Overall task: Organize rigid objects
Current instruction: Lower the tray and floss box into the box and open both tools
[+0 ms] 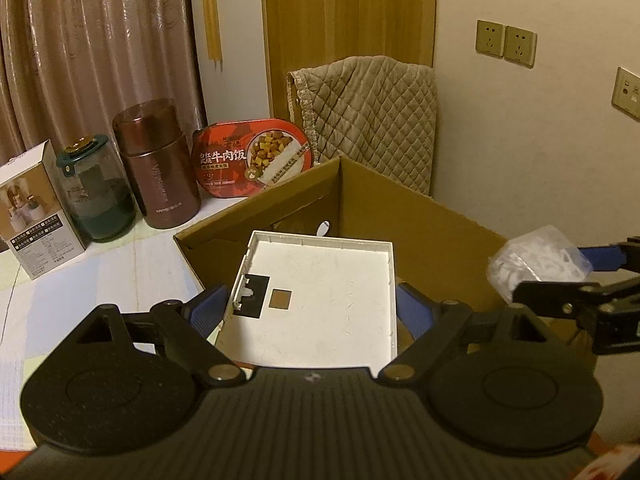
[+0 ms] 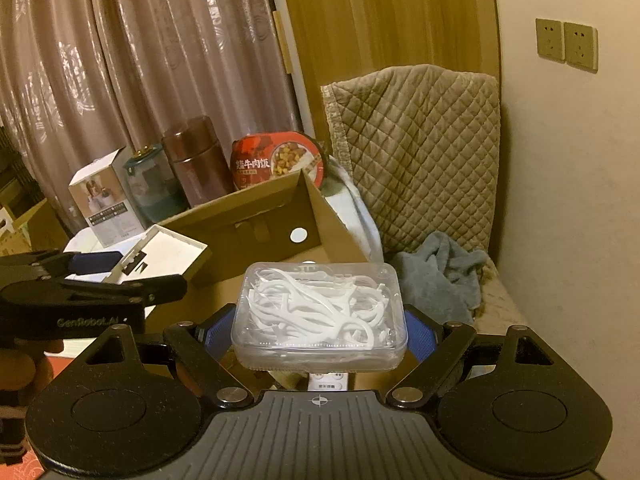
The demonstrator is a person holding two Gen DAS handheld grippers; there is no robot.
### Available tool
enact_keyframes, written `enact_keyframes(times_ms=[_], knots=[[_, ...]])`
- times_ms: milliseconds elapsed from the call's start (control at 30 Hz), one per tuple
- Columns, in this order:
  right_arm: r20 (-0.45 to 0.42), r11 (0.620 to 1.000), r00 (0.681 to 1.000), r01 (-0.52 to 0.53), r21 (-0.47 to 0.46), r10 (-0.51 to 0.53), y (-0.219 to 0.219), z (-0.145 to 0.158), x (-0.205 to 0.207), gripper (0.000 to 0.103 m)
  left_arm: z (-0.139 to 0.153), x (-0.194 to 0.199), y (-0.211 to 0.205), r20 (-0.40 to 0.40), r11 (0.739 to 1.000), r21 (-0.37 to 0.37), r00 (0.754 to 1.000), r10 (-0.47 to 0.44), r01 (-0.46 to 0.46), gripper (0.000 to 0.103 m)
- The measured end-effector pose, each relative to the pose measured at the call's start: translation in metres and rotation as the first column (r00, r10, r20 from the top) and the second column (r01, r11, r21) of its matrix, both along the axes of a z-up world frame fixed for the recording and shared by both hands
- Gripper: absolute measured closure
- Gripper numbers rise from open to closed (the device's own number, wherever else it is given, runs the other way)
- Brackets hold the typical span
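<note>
Seen from my remote station, everything is placed against the open cardboard box (image 1: 400, 208). To its left, on the pale tabletop (image 1: 100, 280), stands a row: a white product carton (image 1: 38, 208), a dark green lidded jar (image 1: 98, 192), a maroon vacuum flask (image 1: 160, 168) and, nearest the box's far-left corner, a red beef-rice meal tray (image 1: 252, 158) propped on edge. My left gripper (image 1: 316, 308) clamps a white square tray (image 1: 320, 296) by its side edges — blue pads (image 1: 208, 308) pressed to either wall — and holds it tilted above the box's left wall, its far edge reaching over the box's inside. Farther right, over the box's inside, my right gripper (image 2: 320, 330) is closed on a clear plastic case of white floss picks (image 2: 320, 316), which it holds level and lifted off the box floor. Behind the box hangs a quilted tan cover (image 2: 420, 152); to the box's right lies a crumpled grey cloth (image 2: 444, 276) — and two wall sockets (image 2: 566, 42) sit above on the cream wall.
</note>
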State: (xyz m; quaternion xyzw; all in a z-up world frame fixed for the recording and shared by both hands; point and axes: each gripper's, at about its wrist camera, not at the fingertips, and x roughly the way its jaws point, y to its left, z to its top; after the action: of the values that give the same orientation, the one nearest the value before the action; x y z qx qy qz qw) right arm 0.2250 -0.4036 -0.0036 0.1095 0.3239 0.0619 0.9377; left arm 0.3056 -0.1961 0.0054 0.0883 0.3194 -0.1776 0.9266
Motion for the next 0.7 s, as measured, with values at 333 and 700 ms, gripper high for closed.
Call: enact_keyframes(times_ms=[333, 700], knots=[[-0.008, 1.0, 1.0, 0.004, 0.003, -0.004, -0.001, -0.002, 0.0, 0.021, 0.0, 0.012, 0.006, -0.007, 1.0, -0.012, 1.0, 0.024, -0.024, 0.019], [-0.015, 1.0, 1.0, -0.008, 0.009, 0.008, 0.005, -0.004, 0.005, 0.021, 0.022, -0.009, 0.042, 0.006, 0.99, -0.098, 0.995, 0.102, -0.101, 0.019]])
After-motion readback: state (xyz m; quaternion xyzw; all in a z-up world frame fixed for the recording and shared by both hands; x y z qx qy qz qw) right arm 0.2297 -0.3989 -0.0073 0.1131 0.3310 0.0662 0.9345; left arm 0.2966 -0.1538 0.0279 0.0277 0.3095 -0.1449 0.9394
